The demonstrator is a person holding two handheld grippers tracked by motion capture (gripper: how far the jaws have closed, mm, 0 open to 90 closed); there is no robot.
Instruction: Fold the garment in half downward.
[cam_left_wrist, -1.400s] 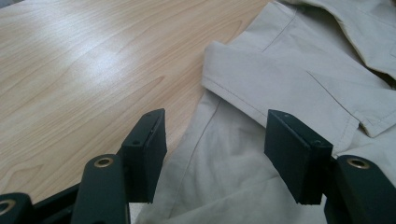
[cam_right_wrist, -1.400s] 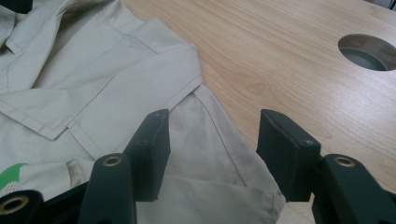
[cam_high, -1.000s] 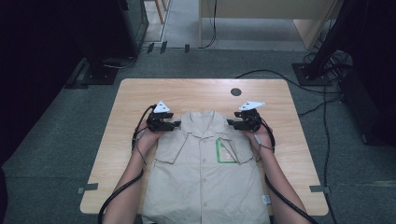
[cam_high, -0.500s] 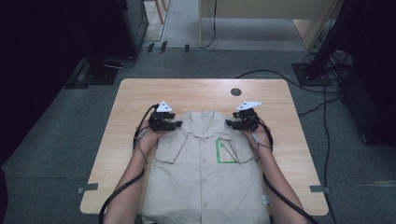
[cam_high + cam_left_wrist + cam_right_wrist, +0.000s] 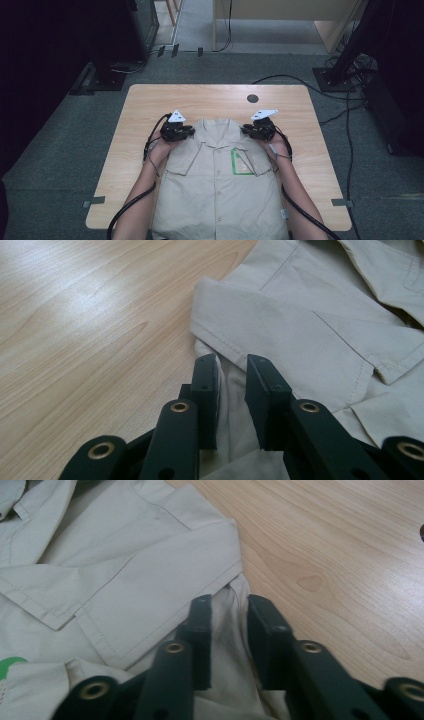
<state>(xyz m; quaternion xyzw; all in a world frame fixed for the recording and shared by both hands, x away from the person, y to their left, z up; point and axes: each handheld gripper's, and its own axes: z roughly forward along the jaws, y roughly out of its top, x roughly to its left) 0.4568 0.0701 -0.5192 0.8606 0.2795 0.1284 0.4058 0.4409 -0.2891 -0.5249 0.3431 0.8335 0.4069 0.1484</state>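
Each gripper is black — the left gripper [image 5: 186,132] and the right gripper [image 5: 248,129] both carry a pale three-cornered plate on top. Brass-ringed holes dot the flat jaws. Black cables trail along the person's bare forearms — no sleeves.

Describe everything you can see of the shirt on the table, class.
The shirt is a beige, short-sleeved button-up of thin woven cloth. It lies flat, front up and buttoned, collar towards the far edge of the wooden table, hem at the near edge. It has flapped chest pockets, one with a green-edged patch. Both sleeves are folded in over the chest. At each shoulder, cloth sits between the fingers of the left gripper and the right gripper, whose jaws have just been closing on it.
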